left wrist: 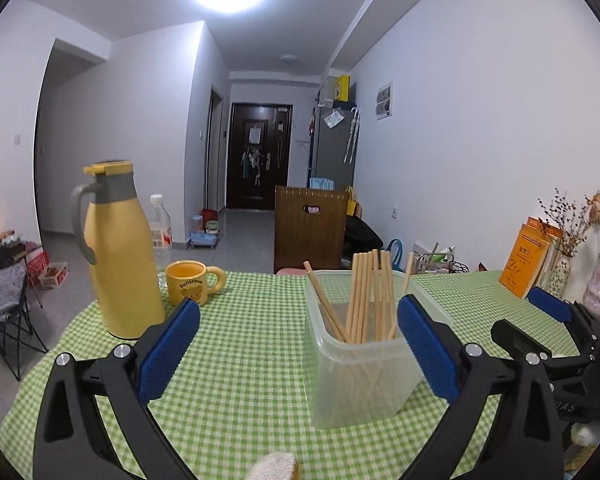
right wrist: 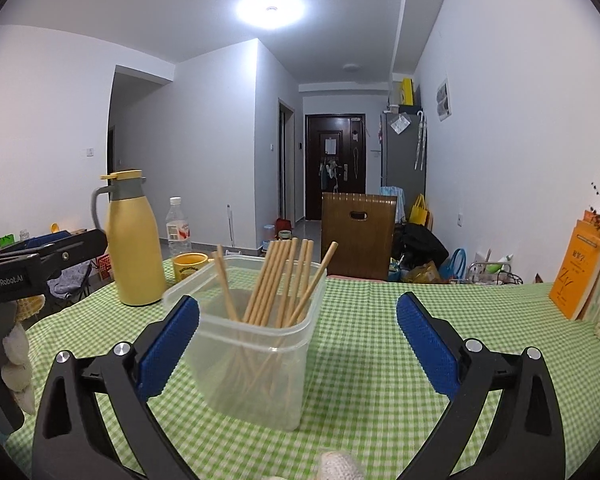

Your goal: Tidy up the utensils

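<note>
With every chopstick (right wrist: 276,284) already standing in the clear container (right wrist: 256,360) on the checked tablecloth (right wrist: 380,360), I am holding left gripper (left wrist: 298,344) and right gripper (right wrist: 298,344) released and empty, seeing nothing loose left.

My left tongs' right pad (left wrist: 426,346) covers part of the tub (left wrist: 356,360). The chopsticks' (right wrist: 276,280) lower ends blur behind its cloudy wall. The mug (right wrist: 190,266) sits half hidden behind the tub's rim.
</note>
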`<move>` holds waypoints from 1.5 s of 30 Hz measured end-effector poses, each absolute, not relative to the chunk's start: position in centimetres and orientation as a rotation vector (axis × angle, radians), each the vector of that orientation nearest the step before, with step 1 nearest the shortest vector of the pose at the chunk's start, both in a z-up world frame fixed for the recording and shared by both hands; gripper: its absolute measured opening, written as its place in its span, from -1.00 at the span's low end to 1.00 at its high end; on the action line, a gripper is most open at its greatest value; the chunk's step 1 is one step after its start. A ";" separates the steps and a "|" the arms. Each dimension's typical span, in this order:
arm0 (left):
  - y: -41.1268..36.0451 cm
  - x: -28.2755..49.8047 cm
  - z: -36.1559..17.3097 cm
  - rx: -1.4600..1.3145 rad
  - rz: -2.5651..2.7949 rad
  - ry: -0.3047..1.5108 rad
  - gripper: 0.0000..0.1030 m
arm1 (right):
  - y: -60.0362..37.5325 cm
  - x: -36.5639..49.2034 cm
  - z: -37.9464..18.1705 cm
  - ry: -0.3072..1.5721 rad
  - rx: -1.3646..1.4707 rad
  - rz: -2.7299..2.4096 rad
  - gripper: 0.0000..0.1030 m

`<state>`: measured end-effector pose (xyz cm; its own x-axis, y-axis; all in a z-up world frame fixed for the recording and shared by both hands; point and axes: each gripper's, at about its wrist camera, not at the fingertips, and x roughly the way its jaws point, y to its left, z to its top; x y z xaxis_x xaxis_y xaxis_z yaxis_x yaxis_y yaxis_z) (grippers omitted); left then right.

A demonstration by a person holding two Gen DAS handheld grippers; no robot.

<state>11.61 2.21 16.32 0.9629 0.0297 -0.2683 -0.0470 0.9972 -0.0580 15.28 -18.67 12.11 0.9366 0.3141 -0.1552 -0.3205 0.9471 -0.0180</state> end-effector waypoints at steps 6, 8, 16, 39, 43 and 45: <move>1.6 7.1 16.6 -0.067 0.018 0.232 0.86 | -19.0 11.7 12.2 0.149 -0.038 0.324 0.85; 1.5 5.7 16.3 -0.071 0.013 0.224 0.86 | -19.0 10.7 12.0 0.153 -0.037 0.323 0.85; 1.3 0.8 14.7 -0.086 0.013 0.206 0.86 | -19.6 6.9 10.3 0.183 -0.028 0.287 0.85; 2.1 -4.8 6.6 -0.099 0.041 0.328 0.86 | -18.6 1.8 4.3 0.303 -0.060 0.296 0.85; 2.1 -5.0 5.6 -0.104 0.039 0.343 0.86 | -18.3 1.7 3.4 0.323 -0.065 0.303 0.85; 2.0 -5.1 5.0 -0.102 0.033 0.352 0.86 | -18.3 1.7 3.2 0.327 -0.065 0.310 0.85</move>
